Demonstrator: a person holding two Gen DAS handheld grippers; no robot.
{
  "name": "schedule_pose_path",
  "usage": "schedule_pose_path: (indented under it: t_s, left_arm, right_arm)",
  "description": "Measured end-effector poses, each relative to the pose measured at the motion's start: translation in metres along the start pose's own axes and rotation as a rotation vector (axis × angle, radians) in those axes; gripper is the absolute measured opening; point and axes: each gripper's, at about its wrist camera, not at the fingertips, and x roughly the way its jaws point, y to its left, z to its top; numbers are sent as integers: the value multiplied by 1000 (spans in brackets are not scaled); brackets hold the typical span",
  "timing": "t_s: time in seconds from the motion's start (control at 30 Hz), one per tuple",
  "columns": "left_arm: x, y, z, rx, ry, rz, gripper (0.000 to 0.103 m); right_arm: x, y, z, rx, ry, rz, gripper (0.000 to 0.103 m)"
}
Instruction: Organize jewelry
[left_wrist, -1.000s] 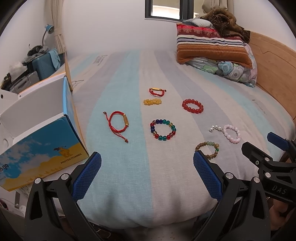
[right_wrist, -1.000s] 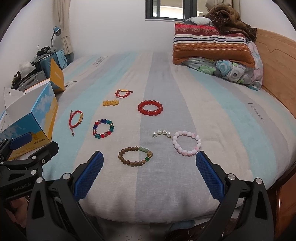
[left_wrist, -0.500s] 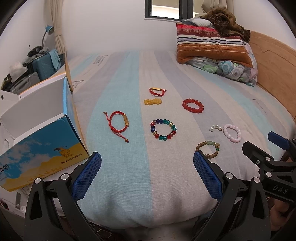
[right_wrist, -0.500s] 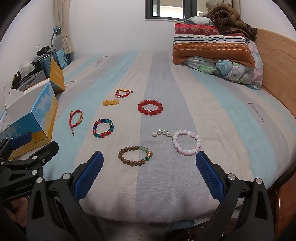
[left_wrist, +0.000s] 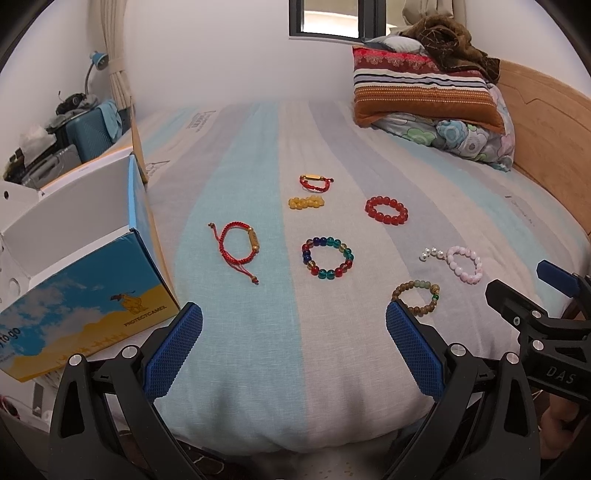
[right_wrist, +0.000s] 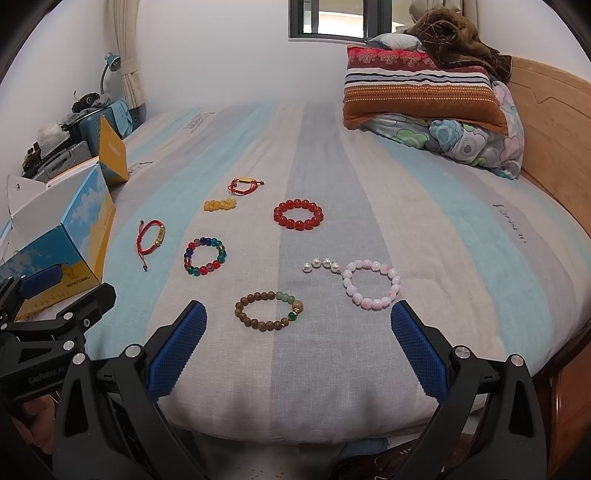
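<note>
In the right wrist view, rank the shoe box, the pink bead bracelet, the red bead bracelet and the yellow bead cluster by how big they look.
1. shoe box, clearly largest.
2. pink bead bracelet and red bead bracelet: near alike; pink lies nearer the camera, so unranked.
3. yellow bead cluster, smallest.

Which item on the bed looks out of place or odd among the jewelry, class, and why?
The short pearl strand stands out: it lies as an open arc, not a closed ring, touching the pink bead bracelet. The yellow bead piece is also bunched flat. The other bracelets lie apart as open loops.
</note>
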Motion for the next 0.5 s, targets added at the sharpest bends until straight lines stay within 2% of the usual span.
schedule_pose_path:
  t_s: [0.5]
  left_arm:
    - [-1, 0, -1, -4, 1, -3, 97]
  right_arm:
    - [-1, 0, 0, -4, -3, -4, 96]
